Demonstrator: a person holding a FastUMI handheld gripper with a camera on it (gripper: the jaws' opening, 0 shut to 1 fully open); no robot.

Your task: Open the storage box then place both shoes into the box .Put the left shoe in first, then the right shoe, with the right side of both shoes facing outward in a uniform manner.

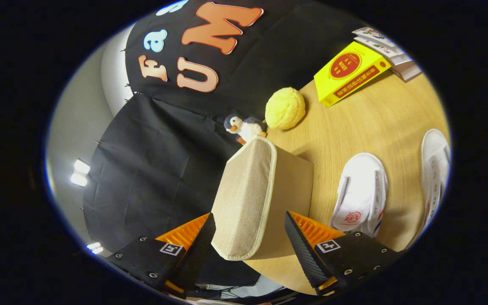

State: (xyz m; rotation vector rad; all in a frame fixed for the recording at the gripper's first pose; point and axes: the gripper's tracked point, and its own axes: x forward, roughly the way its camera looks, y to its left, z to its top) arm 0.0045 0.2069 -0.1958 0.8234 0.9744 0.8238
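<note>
While the jaws gape, the box lid [244, 199] stands between them.

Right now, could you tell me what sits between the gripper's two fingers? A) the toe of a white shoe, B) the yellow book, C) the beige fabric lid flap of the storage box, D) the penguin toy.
C: the beige lid flap of the storage box lies in the gap of the open gripper; the near white shoe lies off to one side on the table.
</note>
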